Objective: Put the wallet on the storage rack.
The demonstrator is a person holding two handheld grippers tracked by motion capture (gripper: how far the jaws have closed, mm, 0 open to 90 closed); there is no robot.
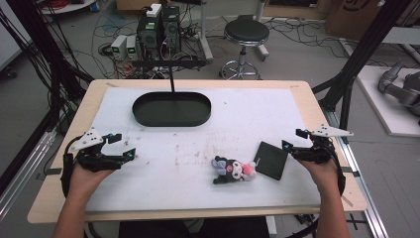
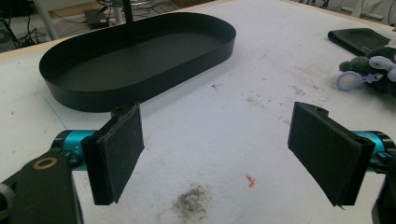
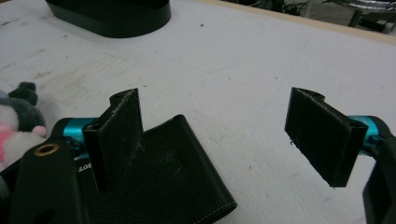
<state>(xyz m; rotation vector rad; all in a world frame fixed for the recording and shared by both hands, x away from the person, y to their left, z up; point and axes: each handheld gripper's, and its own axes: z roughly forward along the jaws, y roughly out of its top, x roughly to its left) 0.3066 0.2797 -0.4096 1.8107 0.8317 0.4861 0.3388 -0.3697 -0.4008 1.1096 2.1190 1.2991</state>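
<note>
While the white mat (image 1: 198,148) covers most of the wooden table (image 1: 317,114), a black oval tray (image 1: 171,108) sits on it toward twelve o'clock, a little left of centre, with a thin black post rising at its far rim. From the left gripper view the tray (image 2: 140,60) lies ahead at about eleven o'clock, low-walled and holding nothing that can be seen. A flat black leather wallet (image 1: 271,159) lies on the mat toward four o'clock from the centre, tilted, and just beside it at its nine o'clock lies a small plush toy (image 1: 233,169) in dark grey, white and pink; whether the two touch cannot be told. In the right gripper view the wallet (image 3: 173,177) lies under and just past the left-hand jaw, with the plush toy (image 3: 21,126) at the frame's nine o'clock edge. The left gripper (image 1: 122,147), held in the person's left hand (image 1: 84,179) near the table's eight o'clock side, has its jaws spread wide over bare mat, pinching nothing. The right gripper (image 1: 295,139), held in the right hand (image 1: 322,171) near four o'clock, also has its jaws spread wide, just beside the wallet's right edge and gripping nothing. Small brown smudges and an orange fleck (image 2: 251,181) mark the mat between the left gripper's jaws.
</note>
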